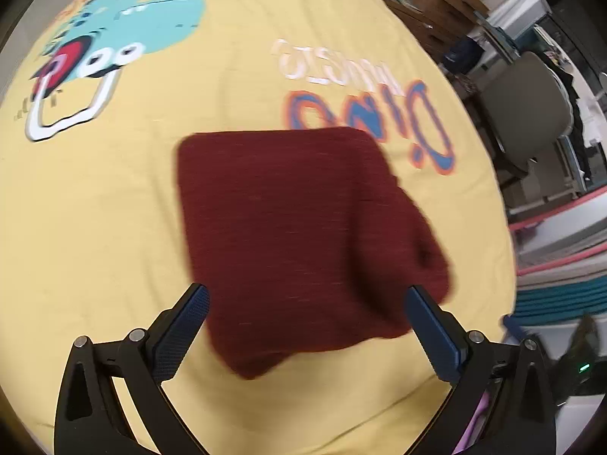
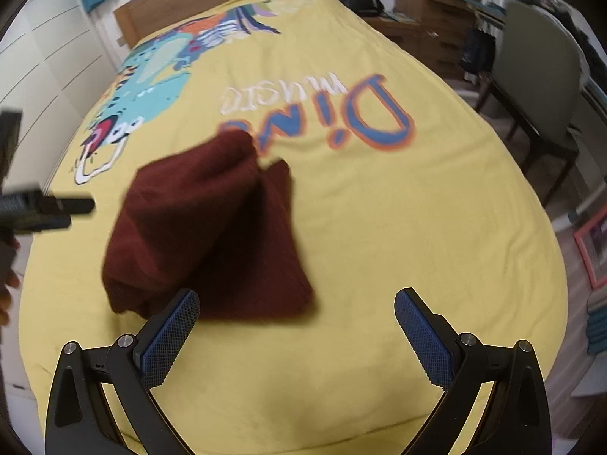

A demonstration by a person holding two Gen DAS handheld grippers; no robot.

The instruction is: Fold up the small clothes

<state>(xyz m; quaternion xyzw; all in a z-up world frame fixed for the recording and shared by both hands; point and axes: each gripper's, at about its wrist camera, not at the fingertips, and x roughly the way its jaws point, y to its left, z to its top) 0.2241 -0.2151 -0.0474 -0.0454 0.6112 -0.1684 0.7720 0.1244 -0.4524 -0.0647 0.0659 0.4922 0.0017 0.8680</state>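
a folded maroon garment (image 1: 303, 235) is lying released on the yellow bedspread (image 1: 114, 208); left tongs (image 1: 307, 307) and right tongs (image 2: 296, 311) are being held wide open above it, gripping nothing, presumably clearing the finished fold.

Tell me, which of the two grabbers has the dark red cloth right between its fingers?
The left gripper. Its wide-open blue fingers frame the folded maroon garment without pinching it. The right gripper points mostly at bare yellow bedspread; the garment lies off to its left.
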